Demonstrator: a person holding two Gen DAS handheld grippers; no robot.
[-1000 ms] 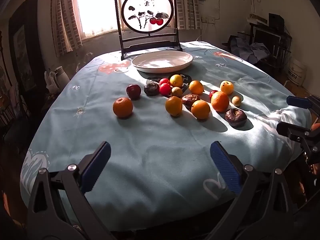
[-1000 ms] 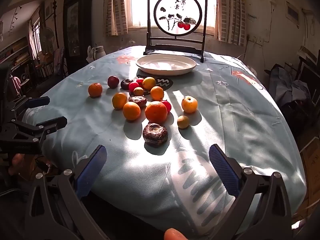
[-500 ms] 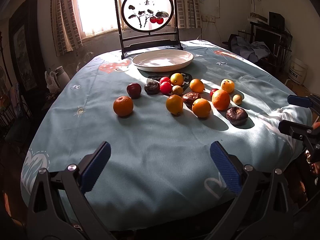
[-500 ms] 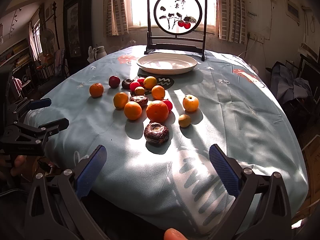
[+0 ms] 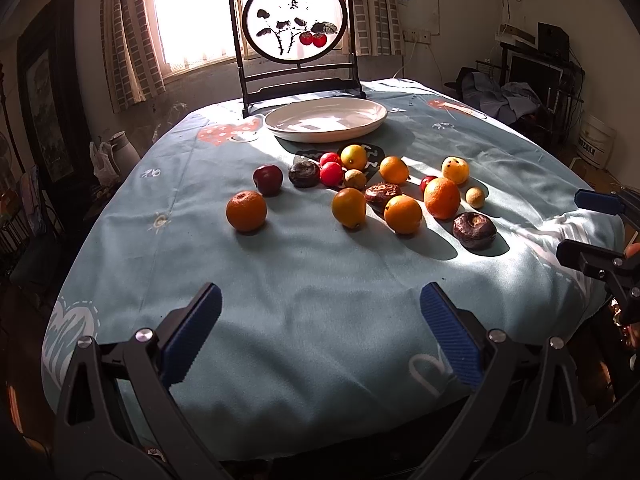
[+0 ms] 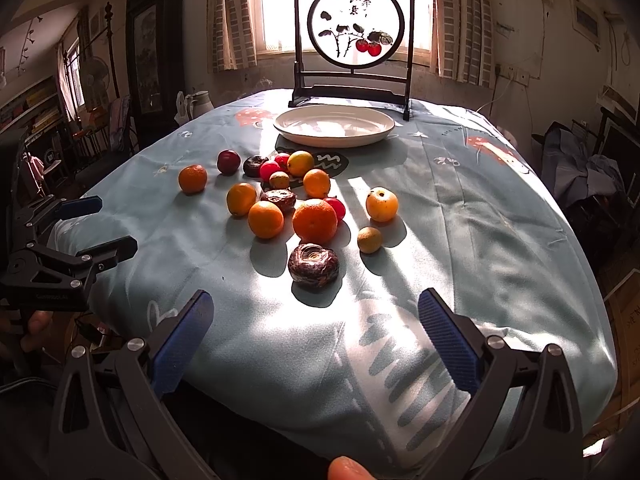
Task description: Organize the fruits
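**Both tongs spread wide and empty at the table's near edge**

Both grippers hang short of the fruit with nothing between their pads — the left gripper (image 5: pixel 320 334) at about 7 o'clock of the pile, the right gripper (image 6: pixel 316 338) at about 5 o'clock, jaws apart on each.

All the fruits (image 5: pixel 380 196) lie loose on the cloth, none yet on the white plate (image 5: pixel 326 120), which sits empty at 12 o'clock behind them. Nearest the right tongs is a dark wrinkled fruit (image 6: pixel 314 266); a lone orange (image 5: pixel 246 211) stands apart at 9 o'clock.

The risks, as judged from this layout:

- Round fruit on a soft blue tablecloth (image 5: pixel 312 280) — a nudge from one pad could send a piece rolling toward the draped edge.
- Oranges in the middle sit touching or just beside neighbours, so reaching into the cluster may scatter several.
- The dark fruit looks soft; a hard squeeze could bruise it.
- A framed screen (image 6: pixel 354 40) stands directly behind the plate, so an overshoot could strike it.
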